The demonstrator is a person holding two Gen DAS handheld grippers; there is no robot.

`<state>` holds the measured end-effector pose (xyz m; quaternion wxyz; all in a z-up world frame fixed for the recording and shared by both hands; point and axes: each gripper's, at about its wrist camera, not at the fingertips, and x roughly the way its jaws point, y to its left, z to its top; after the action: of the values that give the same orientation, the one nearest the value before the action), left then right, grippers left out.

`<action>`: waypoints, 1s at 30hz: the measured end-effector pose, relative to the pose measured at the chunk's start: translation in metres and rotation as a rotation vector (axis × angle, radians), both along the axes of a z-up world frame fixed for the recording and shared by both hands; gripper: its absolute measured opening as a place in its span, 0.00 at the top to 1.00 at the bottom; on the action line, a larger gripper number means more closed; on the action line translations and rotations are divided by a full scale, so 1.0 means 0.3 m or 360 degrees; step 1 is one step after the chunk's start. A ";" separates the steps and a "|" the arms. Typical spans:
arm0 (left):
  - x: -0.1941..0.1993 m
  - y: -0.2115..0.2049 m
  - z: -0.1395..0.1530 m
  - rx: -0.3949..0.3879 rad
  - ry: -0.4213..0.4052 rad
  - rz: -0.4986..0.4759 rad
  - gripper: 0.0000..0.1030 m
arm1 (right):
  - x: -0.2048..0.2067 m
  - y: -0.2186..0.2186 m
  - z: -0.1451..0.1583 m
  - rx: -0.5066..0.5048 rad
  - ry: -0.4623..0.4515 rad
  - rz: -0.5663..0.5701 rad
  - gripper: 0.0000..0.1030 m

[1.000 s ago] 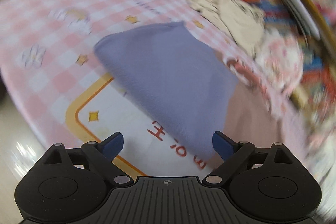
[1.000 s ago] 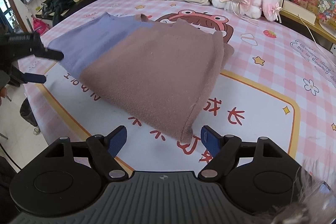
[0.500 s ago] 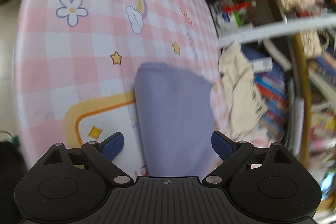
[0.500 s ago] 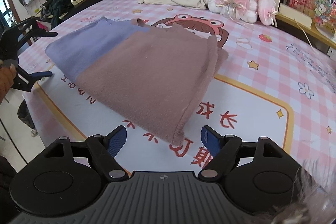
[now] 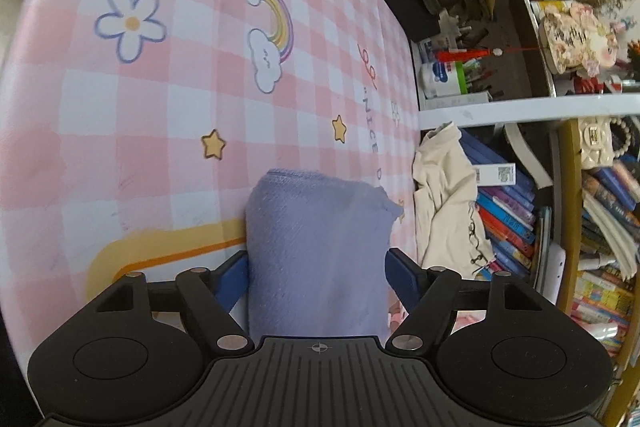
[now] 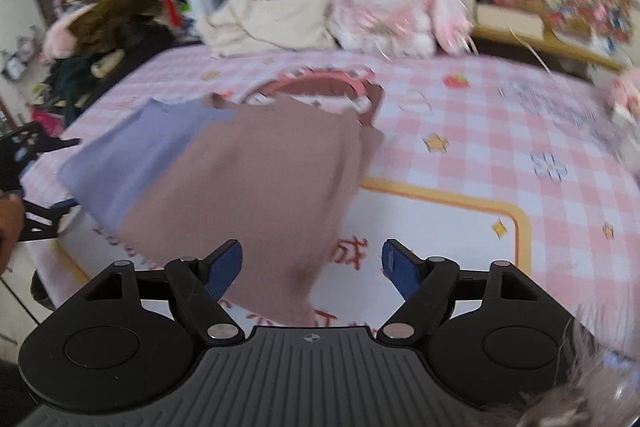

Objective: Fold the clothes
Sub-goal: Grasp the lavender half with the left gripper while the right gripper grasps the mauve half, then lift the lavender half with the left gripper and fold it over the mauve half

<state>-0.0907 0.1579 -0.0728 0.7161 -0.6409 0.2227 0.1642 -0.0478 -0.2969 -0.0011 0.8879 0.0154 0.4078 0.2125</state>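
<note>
Lilac cloth filled the gap between the left gripper's wide-open fingers, its near end hidden under the gripper body; whether the pads touched it was unclear. Only the right wrist view, blurred, showed the whole garment lying on the pink checked worktop, lilac at 9 o'clock, brown at centre. The right gripper hovered above the brown hem, spread wide, holding nothing. A plush rabbit sat at 12 o'clock.
</note>
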 end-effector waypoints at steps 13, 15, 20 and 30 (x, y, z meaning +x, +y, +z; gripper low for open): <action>0.025 -0.002 0.032 0.0172 0.0058 -0.0186 0.38 | 0.085 0.049 -0.080 0.0035 0.0216 -0.0113 0.71; 0.023 0.002 0.033 0.0165 0.0092 -0.0190 0.50 | 0.089 0.062 -0.083 0.0034 0.0222 -0.0105 0.75; 0.024 0.011 0.021 0.0180 0.0168 -0.0276 0.84 | 0.097 0.079 -0.087 0.0041 0.0234 -0.0122 0.78; 0.089 -0.101 0.227 0.0653 -0.0123 -0.0692 0.75 | 0.104 0.103 -0.088 0.0037 0.0251 -0.0176 0.79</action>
<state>-0.0640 0.1275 -0.0048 0.8569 -0.4257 0.2895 0.0241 -0.0167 -0.2659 -0.0276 0.8631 0.0649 0.4725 0.1661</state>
